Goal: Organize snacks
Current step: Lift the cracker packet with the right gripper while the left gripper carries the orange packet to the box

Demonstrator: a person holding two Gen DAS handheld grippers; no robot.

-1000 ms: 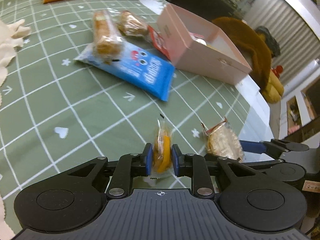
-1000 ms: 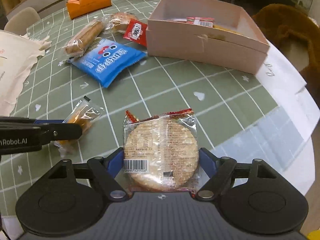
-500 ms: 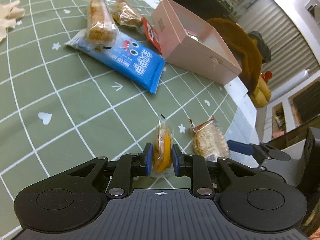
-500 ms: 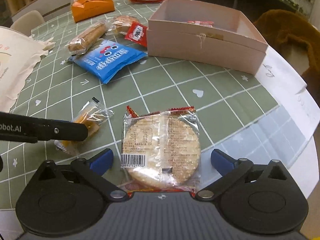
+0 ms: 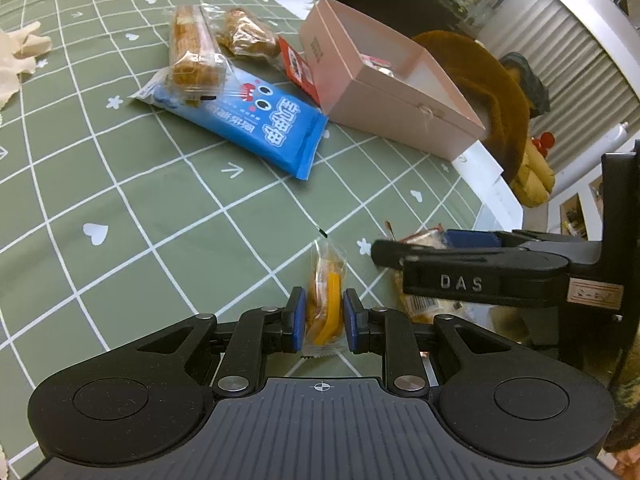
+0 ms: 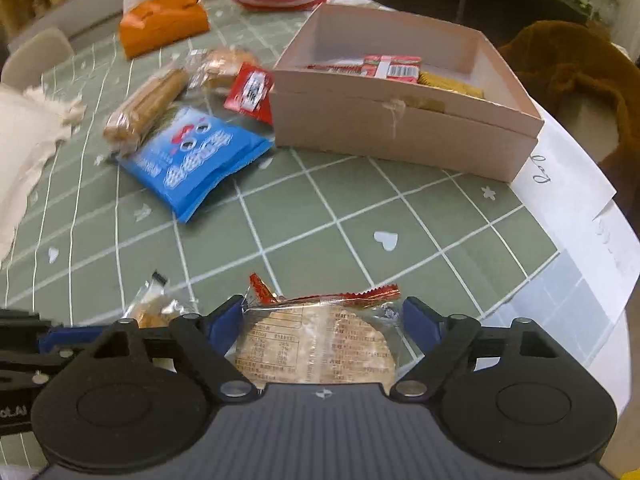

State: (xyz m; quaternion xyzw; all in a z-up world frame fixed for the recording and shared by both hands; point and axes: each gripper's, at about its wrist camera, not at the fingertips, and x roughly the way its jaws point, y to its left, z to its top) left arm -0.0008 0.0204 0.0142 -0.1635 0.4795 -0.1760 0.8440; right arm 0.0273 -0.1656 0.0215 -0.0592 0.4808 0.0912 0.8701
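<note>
My left gripper (image 5: 322,320) is shut on a small clear packet with a yellow-orange snack (image 5: 326,292), held just above the green checked cloth. Close on its right is my right gripper (image 5: 424,246). In the right wrist view the right gripper (image 6: 324,316) straddles a round cracker packet (image 6: 316,344) lying flat. Its jaws are closing, and the blue pads reach only the wrapper's edges. The open pink box (image 6: 400,132) stands beyond, with red packets and a yellow snack inside.
A blue snack bag (image 6: 196,160), a long wrapped bread roll (image 6: 148,104), a small bun and a red sachet (image 6: 250,90) lie left of the box. An orange tissue box (image 6: 164,28) is at the back, a cloth bag at left. White paper (image 6: 560,168) marks the table's right edge.
The right jaws let go of the cracker packet, opened wide, then came partway in again while sliding forward over it. The left gripper kept its grip and barely moved.
</note>
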